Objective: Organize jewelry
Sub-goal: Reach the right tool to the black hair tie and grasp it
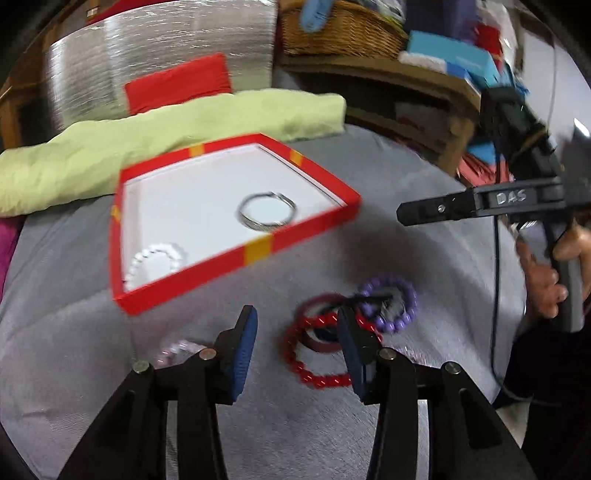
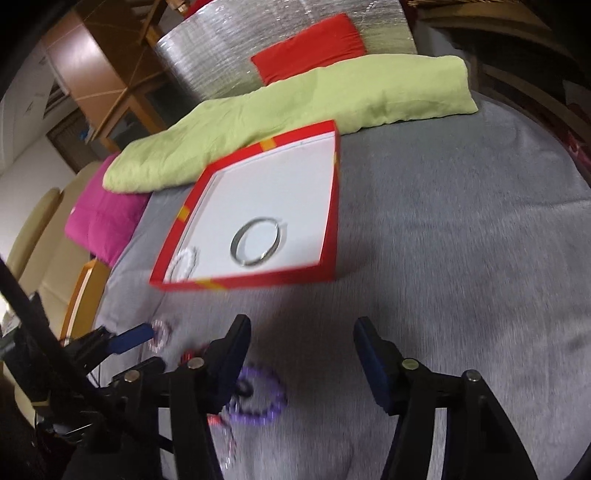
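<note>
Surface: a grey cloth covers the work area, with a long pale green cushion lying along its far edge.

Box: a shallow red box with yellow bands and a white floor rests open on the grey cloth, its far corner touching the green cushion.

Box contents: a silver bangle lies near the middle of the white floor; a white bead bracelet lies in the near corner, against the red wall.

Loose jewelry: on the cloth in front of the box, a red bead bracelet, a dark red bangle and a purple bead bracelet form a cluster, the red pieces overlapping and the purple one just beside them. A pale pink bead bracelet lies apart, partly hidden behind the left finger of the left gripper.

Left gripper: the left gripper hangs low above the cloth with its blue-padded jaws spread wide and nothing between them; its right finger overlaps the red cluster in the left wrist view, though contact cannot be judged.

Right gripper: the right gripper is held above bare cloth before the box, jaws wide apart and empty. In the left wrist view its black body, marked "DAS", is gripped by a hand.

Background: a red cushion against a silvery panel, a magenta cushion, and a wicker basket on a shelf.
</note>
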The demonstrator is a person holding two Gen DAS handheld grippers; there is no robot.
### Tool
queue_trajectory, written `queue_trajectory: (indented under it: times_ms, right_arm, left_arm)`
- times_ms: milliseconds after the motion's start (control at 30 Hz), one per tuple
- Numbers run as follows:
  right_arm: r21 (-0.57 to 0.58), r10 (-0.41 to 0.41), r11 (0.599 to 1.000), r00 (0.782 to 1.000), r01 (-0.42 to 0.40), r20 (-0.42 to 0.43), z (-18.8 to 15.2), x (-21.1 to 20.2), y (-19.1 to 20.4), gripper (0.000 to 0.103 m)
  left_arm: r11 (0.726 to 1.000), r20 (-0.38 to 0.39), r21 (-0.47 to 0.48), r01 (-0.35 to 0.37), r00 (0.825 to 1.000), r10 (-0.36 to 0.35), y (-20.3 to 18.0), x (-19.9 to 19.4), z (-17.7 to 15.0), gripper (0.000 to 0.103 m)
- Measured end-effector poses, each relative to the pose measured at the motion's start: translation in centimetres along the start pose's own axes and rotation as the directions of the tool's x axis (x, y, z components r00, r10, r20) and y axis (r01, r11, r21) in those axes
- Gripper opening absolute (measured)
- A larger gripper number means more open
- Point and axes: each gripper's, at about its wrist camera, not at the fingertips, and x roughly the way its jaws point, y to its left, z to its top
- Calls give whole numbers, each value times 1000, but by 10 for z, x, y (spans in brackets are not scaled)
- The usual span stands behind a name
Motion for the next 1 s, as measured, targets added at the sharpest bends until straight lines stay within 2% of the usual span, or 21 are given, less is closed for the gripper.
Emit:
queue_trajectory:
  times_ms: [133, 200, 267, 433, 567, 733, 767, 800, 867, 933, 1000]
  right_arm:
    - [-25, 17, 1000, 999, -18, -31, -17, -5, 2, 56]
    - [-30, 52, 998, 997, -54, -52, -24, -6, 3, 54]
    - [-45, 82, 995, 995, -85, -63, -29, -7, 5, 54]
    - [-105, 144, 982, 985, -154, -96, -39, -3, 21, 50]
    - [-140, 169, 973, 980, -183, -103, -41, 2, 35, 50]
    - [-209, 155, 962, 981, -177, -121, -46, 15, 58, 49]
    - [-225, 136, 961, 983, -162, -126, -48, 19, 63, 37]
    - [-238, 121, 960, 983, -151, -136, -49, 23, 66, 30]
    - [-269, 72, 957, 987, -110, -145, -52, 30, 70, 9]
    - [-301, 36, 951, 992, -72, -124, -54, 31, 74, 4]
    - [-299, 43, 952, 996, -66, -82, -50, 23, 73, 3]
  left_arm:
    - [999, -52, 21, 23, 998, -22, -4, 15, -4, 44]
    - [999, -61, 24, 38, 997, -37, -5, 18, -5, 39]
    - [999, -65, 30, 44, 997, -42, -6, 21, -5, 27]
    - [1000, -88, 1, 16, 996, -16, 3, 28, -6, 8]
    - [997, -96, -28, -67, 993, 64, 17, 26, -7, 8]
    - [996, -65, -51, -76, 995, 72, 28, 15, -6, 8]
    - [996, -61, -54, -74, 996, 71, 30, 14, -6, 8]
    - [995, -58, -55, -79, 995, 76, 31, 13, -6, 8]
    - [995, -55, -55, -83, 995, 80, 33, 12, -7, 8]
    - [995, -49, -57, -86, 995, 84, 35, 10, -7, 8]
    - [994, -39, -61, -86, 996, 84, 36, 8, -6, 8]
